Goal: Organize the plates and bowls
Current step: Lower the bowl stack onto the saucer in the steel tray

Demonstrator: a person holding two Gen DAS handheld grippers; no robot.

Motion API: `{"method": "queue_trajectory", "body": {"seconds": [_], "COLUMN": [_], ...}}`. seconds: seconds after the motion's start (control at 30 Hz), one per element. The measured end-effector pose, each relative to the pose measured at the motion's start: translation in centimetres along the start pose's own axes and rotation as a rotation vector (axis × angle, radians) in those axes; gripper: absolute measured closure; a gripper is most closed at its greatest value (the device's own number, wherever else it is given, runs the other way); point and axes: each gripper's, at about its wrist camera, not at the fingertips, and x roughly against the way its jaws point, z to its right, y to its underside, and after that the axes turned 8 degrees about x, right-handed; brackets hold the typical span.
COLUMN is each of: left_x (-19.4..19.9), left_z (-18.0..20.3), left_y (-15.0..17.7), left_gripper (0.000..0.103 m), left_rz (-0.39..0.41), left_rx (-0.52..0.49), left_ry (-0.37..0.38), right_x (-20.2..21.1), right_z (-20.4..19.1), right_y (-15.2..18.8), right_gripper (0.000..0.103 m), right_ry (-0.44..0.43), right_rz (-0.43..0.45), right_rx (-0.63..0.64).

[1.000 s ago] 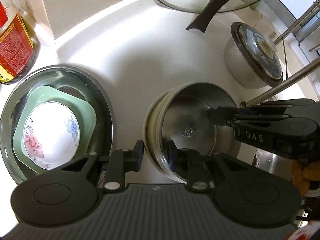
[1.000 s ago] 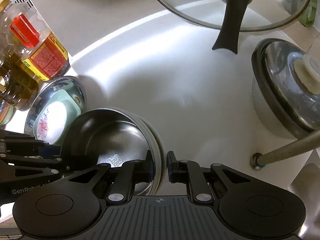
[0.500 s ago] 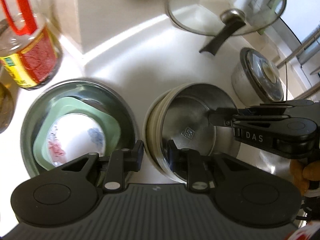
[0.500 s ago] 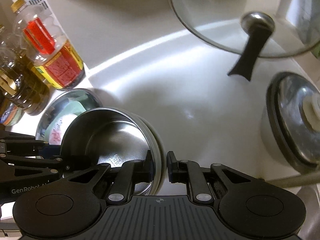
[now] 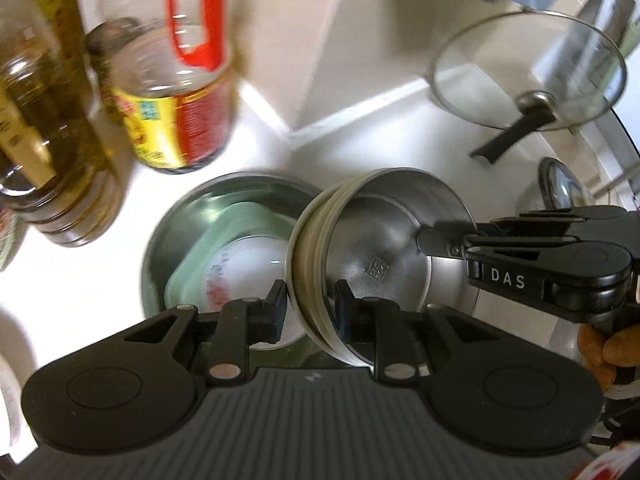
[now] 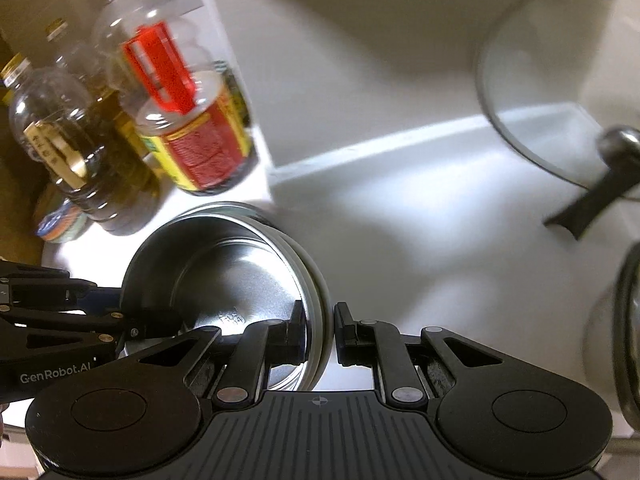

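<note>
Left view: stack of dishes (image 5: 380,260), a metal bowl sitting in pale plates, is up in the air and closer to the big metal bowl (image 5: 180,240) than a moment ago.
Left gripper (image 5: 310,304): clamped on the near rim of the stack.
Right gripper (image 5: 440,240): pinching the far rim.
Big bowl: holds a green dish (image 5: 224,248) and a flowery white bowl (image 5: 248,268); the stack now hangs partly over them.
Bottles (image 5: 176,80): much bigger in view now, so the stack has moved left.

Right view: right gripper (image 6: 320,332) squeezes the rim of the stack (image 6: 240,280).
Counter (image 6: 420,220): bare white under the stack.
Meaning: it looks like the stack is going into the big bowl next.
</note>
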Motion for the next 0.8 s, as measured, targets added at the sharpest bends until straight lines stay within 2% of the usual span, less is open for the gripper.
{"method": "queue_trajectory", "body": {"seconds": [0.43,0.8], "left_x": [-0.8,-2.1], "left_z": [-5.2,-5.8], "left_y": [0.1,-0.3], "left_gripper": [0.081,0.082], "left_rz": [-0.023,-0.053], "left_rx": [0.086,0.083], "left_ry": [-0.048,-0.056], "right_x": [-4.5,-6.4], "right_z": [-4.0,-4.3], "right_y": [-2.5,-3.0], "right_gripper": [0.089,0.089], "right_ry": [-0.055,-0.056], "right_rz": [-0.058,-0.099], "right_rx": [0.071,0.075]}}
